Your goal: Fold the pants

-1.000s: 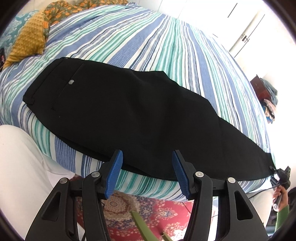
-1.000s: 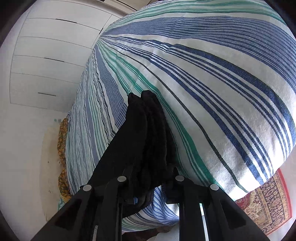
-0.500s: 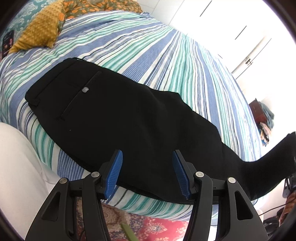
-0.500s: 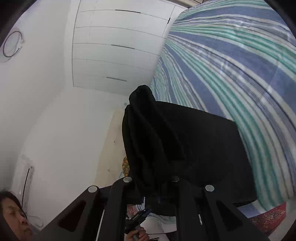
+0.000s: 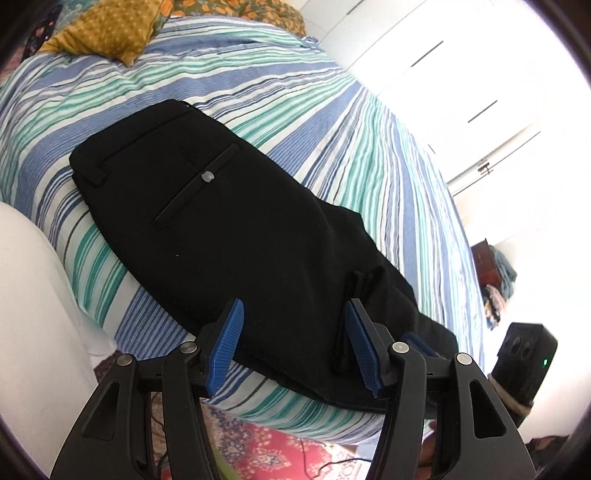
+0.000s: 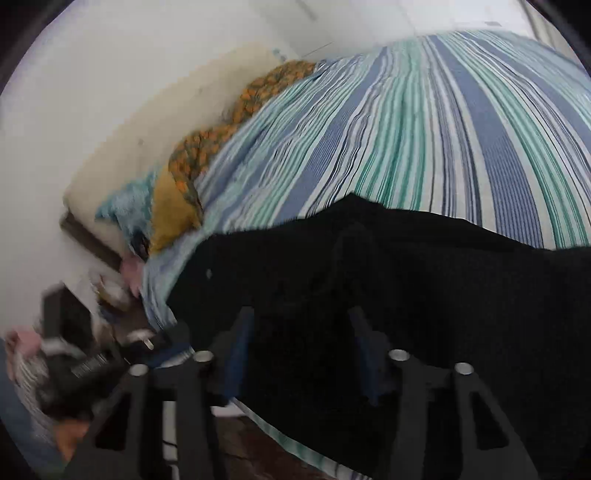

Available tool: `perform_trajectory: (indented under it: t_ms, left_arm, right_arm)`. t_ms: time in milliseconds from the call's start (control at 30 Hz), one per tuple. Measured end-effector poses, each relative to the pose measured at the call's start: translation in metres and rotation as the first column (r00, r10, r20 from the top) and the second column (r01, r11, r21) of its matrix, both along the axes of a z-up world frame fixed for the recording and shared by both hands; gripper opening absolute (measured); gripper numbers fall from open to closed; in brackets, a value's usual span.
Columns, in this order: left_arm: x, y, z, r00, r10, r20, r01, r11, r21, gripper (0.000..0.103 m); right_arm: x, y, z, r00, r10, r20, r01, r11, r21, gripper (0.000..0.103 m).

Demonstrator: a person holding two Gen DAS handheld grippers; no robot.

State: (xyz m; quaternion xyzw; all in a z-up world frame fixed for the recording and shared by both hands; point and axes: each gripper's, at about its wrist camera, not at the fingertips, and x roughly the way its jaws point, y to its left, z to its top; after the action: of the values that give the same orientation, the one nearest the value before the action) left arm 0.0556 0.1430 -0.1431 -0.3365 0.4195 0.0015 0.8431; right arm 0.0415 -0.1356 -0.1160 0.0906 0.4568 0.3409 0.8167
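Left fingers (image 5: pixel 232 332) sharp; pants (image 6: pixel 406 277) blurred

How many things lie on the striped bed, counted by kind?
Black pants: 1
Mustard yellow pillow: 1
Orange patterned pillow: 1
Total: 3, all on the striped bedcover.

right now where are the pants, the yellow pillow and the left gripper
pants (image 5: pixel 236 221), left wrist view, flat seat panel
yellow pillow (image 5: pixel 110 31), left wrist view, middle of its face
left gripper (image 5: pixel 293 343), left wrist view, gap between the fingertips
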Motion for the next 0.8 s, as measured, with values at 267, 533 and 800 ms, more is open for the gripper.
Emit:
perform_trajectory:
  t_ms: [267, 533, 800]
  left_arm:
    - [0.024, -0.081, 0.031, 0.926, -0.365, 0.091, 0.358, 0.93, 0.085, 0.05]
    - [0.071, -0.138, -0.008, 0.898, -0.43, -0.092, 0.439, 0.865, 0.243, 0.038]
    - [0.065, -0.128, -0.034, 0.905, -0.383, -0.185, 0.422, 0.862, 0.28, 0.003]
  right_arm:
    - [-0.082, -0.081, 0.043, 0.952, -0.007, 0.307, 0.055, 0.987, -0.149, 0.093]
    - [-0.101, -0.153, 0.051, 0.92, -0.191, 0.341, 0.247, 0.96, -0.13, 0.093]
    - [-0.078, -0.172, 0.069, 0.917, -0.205, 0.343, 0.24, 0.969, -0.062, 0.093]
